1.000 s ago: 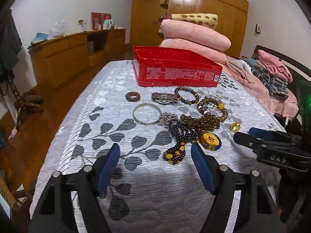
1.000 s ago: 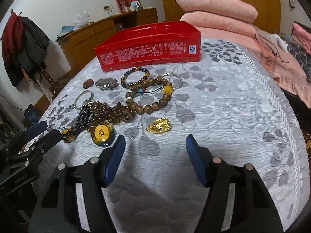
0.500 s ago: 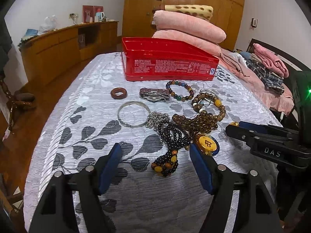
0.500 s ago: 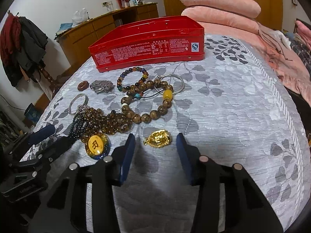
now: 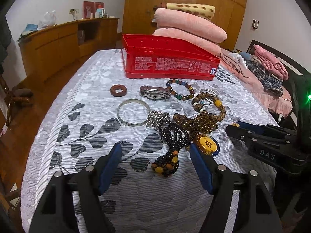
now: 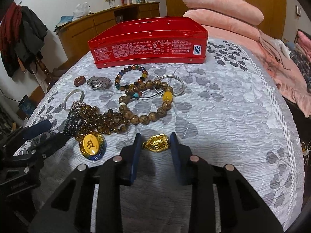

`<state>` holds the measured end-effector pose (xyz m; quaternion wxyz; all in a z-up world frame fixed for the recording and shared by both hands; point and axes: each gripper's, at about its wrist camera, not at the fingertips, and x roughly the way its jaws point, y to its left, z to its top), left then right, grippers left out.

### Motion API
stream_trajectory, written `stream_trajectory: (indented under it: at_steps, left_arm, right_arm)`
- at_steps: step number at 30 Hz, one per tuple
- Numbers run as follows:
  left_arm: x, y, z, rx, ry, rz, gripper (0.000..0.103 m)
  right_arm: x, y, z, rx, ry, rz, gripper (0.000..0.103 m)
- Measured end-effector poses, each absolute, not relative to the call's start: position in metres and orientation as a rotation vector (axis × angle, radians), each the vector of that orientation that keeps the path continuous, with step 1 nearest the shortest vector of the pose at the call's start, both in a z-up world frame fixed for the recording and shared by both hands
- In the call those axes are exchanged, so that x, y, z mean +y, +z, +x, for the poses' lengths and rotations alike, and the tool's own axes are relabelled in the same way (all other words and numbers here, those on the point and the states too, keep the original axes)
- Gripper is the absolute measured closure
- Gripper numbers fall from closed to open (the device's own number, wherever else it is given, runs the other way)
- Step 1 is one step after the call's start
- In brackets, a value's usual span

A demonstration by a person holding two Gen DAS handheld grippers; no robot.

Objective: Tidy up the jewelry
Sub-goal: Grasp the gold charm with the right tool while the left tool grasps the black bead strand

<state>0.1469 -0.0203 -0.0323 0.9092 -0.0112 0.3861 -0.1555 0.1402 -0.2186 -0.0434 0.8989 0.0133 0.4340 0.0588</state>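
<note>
Jewelry lies on a leaf-patterned bedspread before a red tin box (image 5: 171,62) (image 6: 149,44). My right gripper (image 6: 155,141) has its blue pads on either side of a small gold pendant (image 6: 157,142), nearly closed around it; whether they touch it is unclear. My left gripper (image 5: 155,153) is open, with black beads with amber ends (image 5: 168,162) between its fingers. A yellow medallion (image 5: 207,144) (image 6: 91,144), brown bead strands (image 5: 196,122), a big-bead bracelet (image 6: 147,101), a silver bangle (image 5: 134,114), a watch (image 5: 154,93) and a brown ring (image 5: 118,90) lie around.
Folded pink blankets (image 5: 188,29) are stacked behind the box. Clothes (image 5: 270,68) lie on the bed to the right. A wooden sideboard (image 5: 64,46) stands at the left, across a wooden floor. A coat rack with clothes (image 6: 21,36) stands at far left.
My right gripper has moved forward and narrowed its fingers around the gold pendant. My left gripper has moved closer to the black beads and stays open.
</note>
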Motion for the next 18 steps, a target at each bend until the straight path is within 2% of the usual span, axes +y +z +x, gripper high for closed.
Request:
stream_trajectory:
  at_steps: [5,9,15,17,18]
  left_arm:
    - [-0.022,-0.032,0.147,0.801,-0.330,-0.029,0.032]
    - [-0.029,-0.033,0.149,0.817,-0.352,-0.025,0.050]
    - [-0.036,-0.034,0.155,0.833,-0.343,-0.001,0.056]
    - [-0.038,-0.035,0.156,0.836,-0.350,0.003,0.063]
    - [-0.039,-0.035,0.156,0.837,-0.348,0.006,0.069]
  right_arm:
    - [-0.223,-0.043,0.139,0.898,0.117,0.041,0.075]
    - [-0.224,-0.043,0.139,0.897,0.118,0.046,0.075]
    - [-0.225,-0.044,0.138,0.892,0.123,0.058,0.075]
    - [-0.226,-0.044,0.138,0.891,0.124,0.058,0.075]
    - [-0.225,-0.044,0.138,0.892,0.125,0.057,0.074]
